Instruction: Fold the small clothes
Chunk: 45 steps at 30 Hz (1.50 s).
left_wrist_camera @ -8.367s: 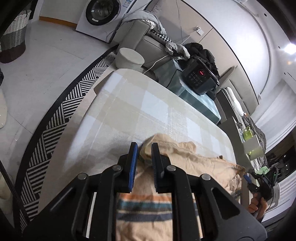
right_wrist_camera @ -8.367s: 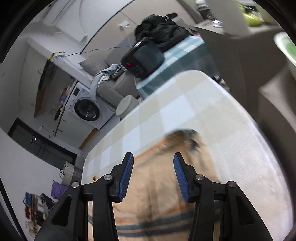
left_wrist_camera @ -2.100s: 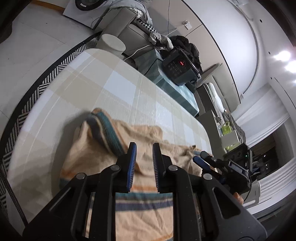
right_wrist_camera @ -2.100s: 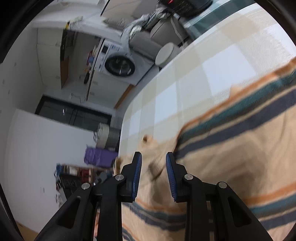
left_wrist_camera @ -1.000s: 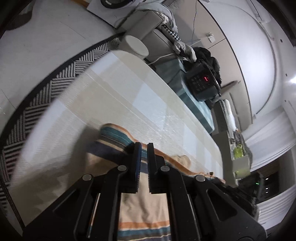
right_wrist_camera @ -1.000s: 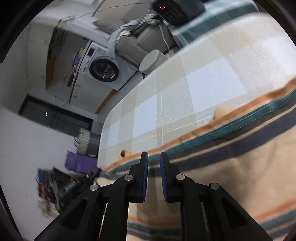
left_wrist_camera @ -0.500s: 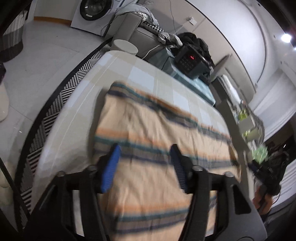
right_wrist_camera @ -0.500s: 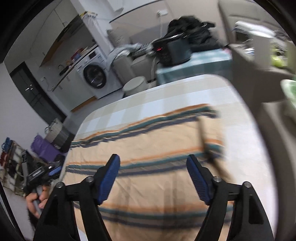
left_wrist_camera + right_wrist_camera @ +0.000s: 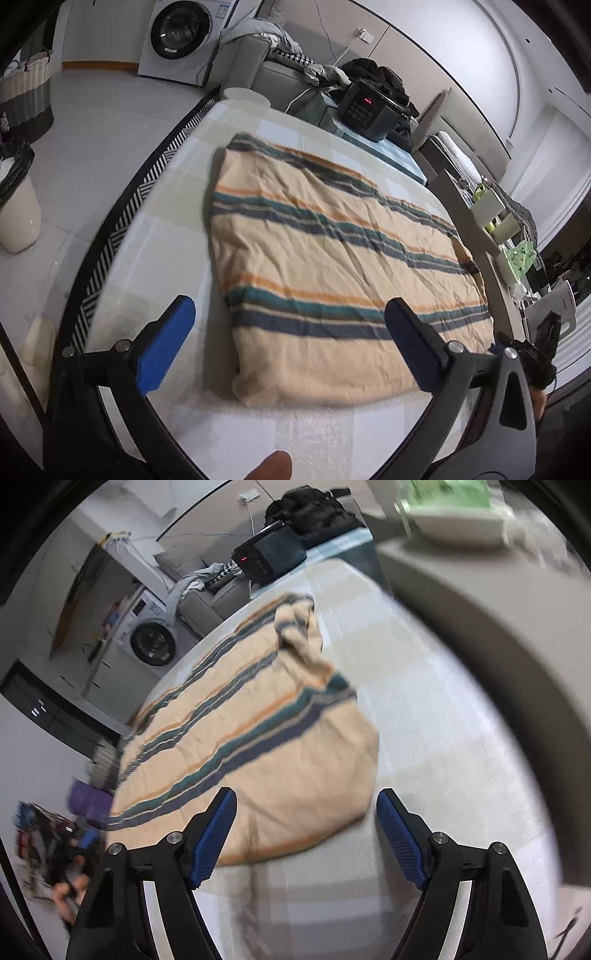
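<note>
Striped garment [image 9: 332, 266], peach with teal, navy and orange bands, spread flat on checked tablecloth [image 9: 159, 258], creased but squared, near hem just ahead of both tools. Left gripper [image 9: 291, 339] hovering over near-left corner, jaws opening wide, nothing between them; left blue pad [image 9: 166, 343] above bare cloth beside the garment's left edge. Right gripper [image 9: 306, 838] likewise empty, jaws well apart, poised over near-right corner. Best next, by the look of it: pinch both near corners evenly, lift together, carry straight over to far hem. Bare tablecloth on every side; rug [image 9: 147, 184] edge beyond at left; black appliance [image 9: 369, 110] past far edge; grey furniture [image 9: 498, 609] close at right.
</note>
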Each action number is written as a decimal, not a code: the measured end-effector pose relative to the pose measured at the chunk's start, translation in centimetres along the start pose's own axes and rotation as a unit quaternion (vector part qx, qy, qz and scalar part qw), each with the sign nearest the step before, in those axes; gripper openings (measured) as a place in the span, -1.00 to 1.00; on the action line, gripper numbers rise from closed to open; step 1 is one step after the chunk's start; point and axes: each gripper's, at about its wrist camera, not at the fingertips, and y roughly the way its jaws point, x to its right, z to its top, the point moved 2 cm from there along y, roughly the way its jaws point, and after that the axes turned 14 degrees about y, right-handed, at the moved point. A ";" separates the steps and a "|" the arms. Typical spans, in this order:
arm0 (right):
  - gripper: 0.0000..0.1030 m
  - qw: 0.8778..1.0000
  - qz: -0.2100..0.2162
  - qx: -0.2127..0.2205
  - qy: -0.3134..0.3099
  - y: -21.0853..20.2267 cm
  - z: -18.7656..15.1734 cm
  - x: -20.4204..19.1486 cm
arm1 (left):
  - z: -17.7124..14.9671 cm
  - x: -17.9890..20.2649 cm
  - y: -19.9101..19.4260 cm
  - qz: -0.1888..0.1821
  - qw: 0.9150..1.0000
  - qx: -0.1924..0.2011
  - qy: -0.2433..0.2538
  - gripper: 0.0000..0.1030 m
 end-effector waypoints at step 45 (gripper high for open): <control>-0.15 1.000 -0.021 0.021 -0.006 -0.8 -0.7 0.7 | -4.3 -2.3 2.1 -0.028 0.998 -0.054 0.018 -0.74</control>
